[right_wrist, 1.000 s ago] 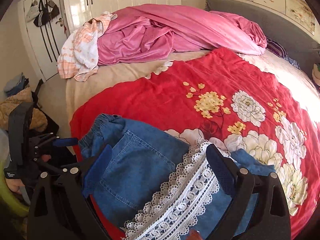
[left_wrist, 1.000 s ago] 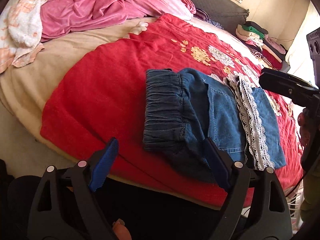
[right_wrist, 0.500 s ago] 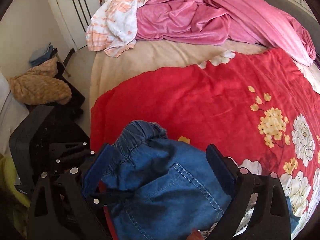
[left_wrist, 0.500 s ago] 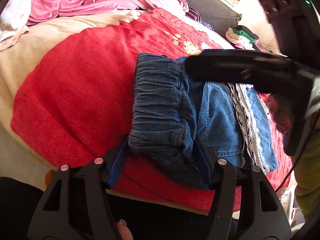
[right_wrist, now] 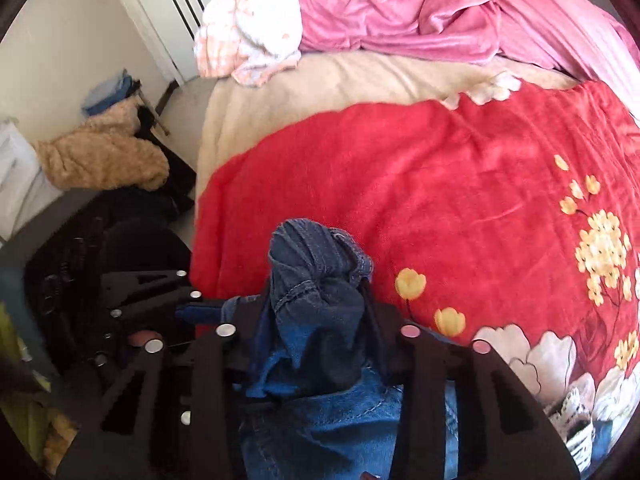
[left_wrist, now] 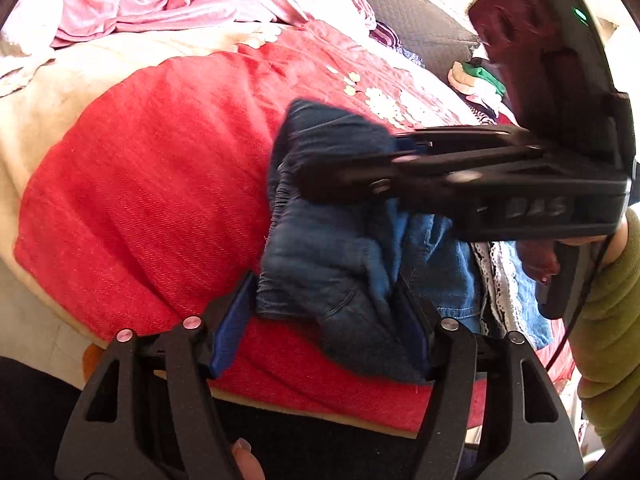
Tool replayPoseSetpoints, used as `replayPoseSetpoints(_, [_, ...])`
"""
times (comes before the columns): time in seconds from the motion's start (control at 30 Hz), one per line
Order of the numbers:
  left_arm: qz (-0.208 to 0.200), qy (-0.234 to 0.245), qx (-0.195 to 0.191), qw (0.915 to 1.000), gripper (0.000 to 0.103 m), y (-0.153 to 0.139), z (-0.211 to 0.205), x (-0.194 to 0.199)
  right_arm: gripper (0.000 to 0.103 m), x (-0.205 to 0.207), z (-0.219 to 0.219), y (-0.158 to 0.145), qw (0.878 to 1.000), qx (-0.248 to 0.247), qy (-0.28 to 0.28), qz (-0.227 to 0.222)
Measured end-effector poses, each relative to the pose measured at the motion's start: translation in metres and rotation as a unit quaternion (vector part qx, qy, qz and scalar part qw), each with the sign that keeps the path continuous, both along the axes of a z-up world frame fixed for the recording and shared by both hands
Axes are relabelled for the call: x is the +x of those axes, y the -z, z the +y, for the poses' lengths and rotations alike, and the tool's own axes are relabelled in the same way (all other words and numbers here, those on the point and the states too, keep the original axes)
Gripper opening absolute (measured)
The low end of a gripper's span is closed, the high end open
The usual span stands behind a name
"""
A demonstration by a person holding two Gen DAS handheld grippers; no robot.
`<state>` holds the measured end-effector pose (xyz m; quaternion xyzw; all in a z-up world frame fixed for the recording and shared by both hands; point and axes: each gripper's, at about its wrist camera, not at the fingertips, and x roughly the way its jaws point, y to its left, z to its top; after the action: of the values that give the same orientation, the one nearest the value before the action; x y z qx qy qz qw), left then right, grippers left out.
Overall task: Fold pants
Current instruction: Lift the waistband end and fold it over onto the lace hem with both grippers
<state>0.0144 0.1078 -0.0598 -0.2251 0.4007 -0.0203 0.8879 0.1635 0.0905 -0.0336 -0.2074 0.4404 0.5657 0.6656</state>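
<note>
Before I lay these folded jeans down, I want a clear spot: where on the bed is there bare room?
The red blanket lies bare between the jeans and the beige sheet, left of the yellow flowers. It is crowded at the head, with the pink quilt and the pink-and-white cloth, and at both grippers.

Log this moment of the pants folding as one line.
stage: gripping waistband | left tool: around denim pants, jaws just opened slightly | right tool: just closed, bunching waistband | surface: red blanket
</note>
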Motion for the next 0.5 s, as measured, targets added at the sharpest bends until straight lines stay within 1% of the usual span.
replayPoseSetpoints(0.1, [-0.003, -0.005, 0.009, 0.9999, 0.062, -0.008, -0.006, -0.002, 0.033, 0.0, -0.02, -0.012, 0.999, 0.037, 0.005, 0.014])
replayPoseSetpoints(0.27, [-0.019, -0.002, 0.012, 0.9997, 0.063, -0.025, -0.02, -0.003, 0.032, -0.001, -0.053, -0.037, 0.996, 0.088, 0.008, 0.019])
replayPoseSetpoints(0.33, [-0.028, 0.003, -0.001, 0.9996, 0.063, -0.032, -0.025, -0.001, 0.032, -0.001, -0.064, -0.045, 0.994, 0.104, 0.012, 0.018])
replayPoseSetpoints(0.4, [-0.027, 0.012, -0.015, 0.9994, 0.063, -0.036, -0.034, 0.0, 0.032, 0.002, -0.082, -0.052, 0.993, 0.119, 0.019, 0.017])
replayPoseSetpoints(0.43, [-0.027, 0.017, -0.013, 0.9994, 0.063, -0.039, -0.038, 0.002, 0.032, 0.003, -0.091, -0.055, 0.991, 0.127, 0.023, 0.016])
replayPoseSetpoints(0.5, [-0.027, 0.029, -0.011, 0.9991, 0.059, -0.042, -0.05, 0.005, 0.032, 0.004, -0.106, -0.059, 0.99, 0.14, 0.031, 0.013])
